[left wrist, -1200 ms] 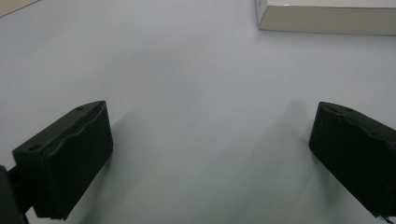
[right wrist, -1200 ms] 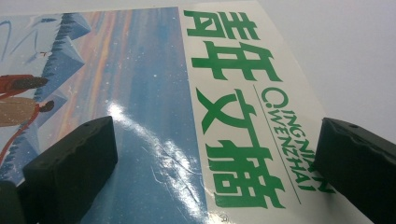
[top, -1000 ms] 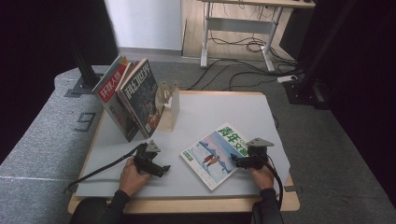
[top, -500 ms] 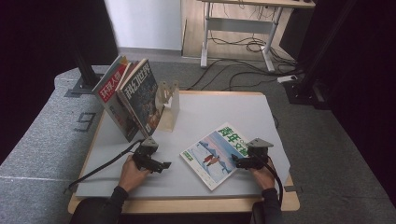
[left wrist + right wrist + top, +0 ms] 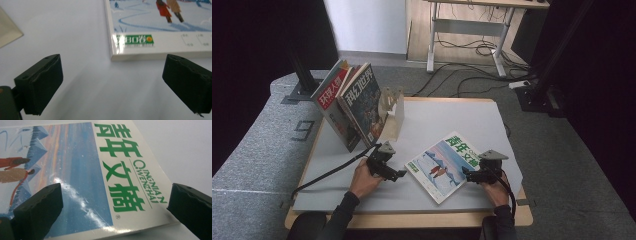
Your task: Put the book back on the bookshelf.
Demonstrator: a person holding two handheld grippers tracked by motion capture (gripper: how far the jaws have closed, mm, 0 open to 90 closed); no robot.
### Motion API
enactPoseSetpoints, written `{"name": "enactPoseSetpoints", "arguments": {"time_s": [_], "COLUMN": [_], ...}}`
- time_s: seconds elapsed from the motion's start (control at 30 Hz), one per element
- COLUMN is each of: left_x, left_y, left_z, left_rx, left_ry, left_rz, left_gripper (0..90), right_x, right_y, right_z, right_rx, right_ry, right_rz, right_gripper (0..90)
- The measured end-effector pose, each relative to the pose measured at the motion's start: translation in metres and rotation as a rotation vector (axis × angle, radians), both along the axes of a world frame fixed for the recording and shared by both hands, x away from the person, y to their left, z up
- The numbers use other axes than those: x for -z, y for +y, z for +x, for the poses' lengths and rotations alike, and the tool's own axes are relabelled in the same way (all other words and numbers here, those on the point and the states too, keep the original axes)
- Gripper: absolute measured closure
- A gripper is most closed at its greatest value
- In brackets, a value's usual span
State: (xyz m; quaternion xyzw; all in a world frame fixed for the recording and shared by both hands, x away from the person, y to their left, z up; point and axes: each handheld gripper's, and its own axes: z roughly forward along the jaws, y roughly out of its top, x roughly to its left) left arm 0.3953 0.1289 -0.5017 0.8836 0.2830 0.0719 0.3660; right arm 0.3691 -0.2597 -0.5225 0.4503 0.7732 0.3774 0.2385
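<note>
Magazine (image 5: pixel 446 166) lies flat on the counter (image 5: pixel 447 120) between the left hand-held gripper (image 5: pixel 398 174) and right hand-held gripper (image 5: pixel 466 174), both wide open and empty, ready to grab its edges.

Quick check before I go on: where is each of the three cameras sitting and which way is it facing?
High view: above the person's side, facing forward and down on the table; both forearms, left gripper and right gripper show.
Left gripper view: rides the left gripper, facing the flat magazine's corner; open jaws show.
Right gripper view: rides the right gripper, low over its cover; open jaws show.
Shared: the flat magazine.
</note>
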Motion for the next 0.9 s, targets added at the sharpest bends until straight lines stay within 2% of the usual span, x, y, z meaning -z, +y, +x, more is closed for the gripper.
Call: {"name": "enactPoseSetpoints", "arguments": {"time_s": [0.03, 0.1, 0.23, 0.37, 0.43, 0.77, 0.9], "left_x": [-0.002, -0.003, -0.004, -0.001, 0.001, 0.017, 0.02], "left_y": [-0.006, -0.012, -0.023, -0.033, -0.034, -0.04, -0.043], "left_z": [0.002, 0.004, 0.009, 0.013, 0.016, 0.021, 0.021], "left_rx": [0.005, 0.017, 0.042, 0.066, 0.07, 0.094, 0.115], "left_ry": [-0.003, -0.005, 0.0, 0.007, 0.03, 0.075, 0.105], "left_rz": [0.018, 0.023, 0.008, 0.016, -0.017, -0.011, -0.042], "left_gripper": [3.9, 4.1, 4.9, 4.9, 5.8, 9.1, 10.6], "right_x": [0.001, 0.001, 0.001, 0.002, 0.004, 0.008, 0.009], "right_y": [-0.001, -0.001, -0.001, -0.005, -0.006, -0.006, -0.007], "right_z": [-0.001, -0.001, -0.004, -0.007, -0.008, -0.014, -0.013], "right_rx": [0.006, 0.012, 0.022, 0.03, 0.032, 0.013, 0.014], "right_ry": [0.008, 0.011, 0.013, 0.02, 0.032, 0.062, 0.066], "right_rz": [0.0, 0.0, -0.007, 0.007, 0.016, 0.051, 0.056], "right_gripper": [0.0, 0.0, 0.0, 0.0, 0.0, 0.0, 0.0]}}
